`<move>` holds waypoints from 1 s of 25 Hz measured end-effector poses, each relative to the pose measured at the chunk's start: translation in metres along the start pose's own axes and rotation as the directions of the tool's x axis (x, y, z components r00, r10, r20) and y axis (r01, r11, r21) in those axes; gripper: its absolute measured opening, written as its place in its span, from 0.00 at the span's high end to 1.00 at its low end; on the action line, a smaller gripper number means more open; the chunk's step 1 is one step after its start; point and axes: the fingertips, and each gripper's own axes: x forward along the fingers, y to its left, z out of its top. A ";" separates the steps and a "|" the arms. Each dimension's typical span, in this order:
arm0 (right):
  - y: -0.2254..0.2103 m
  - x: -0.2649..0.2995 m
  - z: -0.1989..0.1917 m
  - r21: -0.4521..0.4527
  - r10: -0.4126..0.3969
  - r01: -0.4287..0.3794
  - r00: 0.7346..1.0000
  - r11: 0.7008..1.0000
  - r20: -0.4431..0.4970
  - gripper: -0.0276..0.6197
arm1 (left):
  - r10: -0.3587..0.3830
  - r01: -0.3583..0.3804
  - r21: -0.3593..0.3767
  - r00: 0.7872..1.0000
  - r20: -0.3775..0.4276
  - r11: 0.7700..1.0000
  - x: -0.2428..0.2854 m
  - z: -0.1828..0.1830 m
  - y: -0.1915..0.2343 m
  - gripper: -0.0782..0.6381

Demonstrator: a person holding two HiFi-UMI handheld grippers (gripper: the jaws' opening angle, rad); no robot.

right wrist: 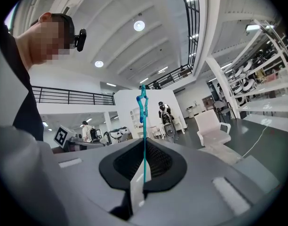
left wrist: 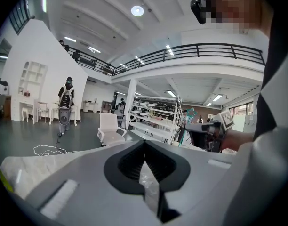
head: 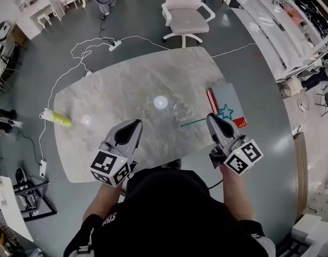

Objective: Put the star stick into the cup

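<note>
Two grippers, held over one grey marble table (head: 99, 143).

First, left gripper (head: 134, 124): jaws closed together, nothing between them that I can see. It hangs over the near left part of the top.

Second, right gripper (head: 211, 118): jaws clamped on the stick (head: 194, 123), at the near right. The teal star sits just right of the jaw tips and the tail points left toward the cup (head: 183, 110).

One cup, clear and upright, mid-table, just left of the right gripper and apart from the stick.

One flat board (head: 231, 98) with a red edge lies at the right edge, behind the star.

One yellow-green item (head: 61, 118) at the left edge; I cannot tell what it is.

Floor: grey and glossy, with white cables (head: 83, 50) looping at the far left.

One white chair (head: 184, 16) on the far side.

White racks (head: 271, 20) along the right.
</note>
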 end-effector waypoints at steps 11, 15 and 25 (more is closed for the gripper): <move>-0.033 0.040 -0.007 -0.017 -0.079 0.078 0.996 0.997 -0.041 0.92 | -0.118 0.118 0.016 0.993 -0.027 0.993 0.035 -0.003 0.004 0.89; -0.049 0.049 -0.017 -0.007 -0.091 0.091 0.993 0.996 -0.071 0.92 | -0.104 0.104 -0.008 0.994 -0.029 0.995 0.051 -0.003 0.012 0.89; -0.094 0.070 -0.070 0.056 -0.105 0.114 0.983 0.992 -0.154 0.92 | -0.148 0.148 -0.013 0.982 -0.119 0.989 0.093 -0.043 0.008 0.89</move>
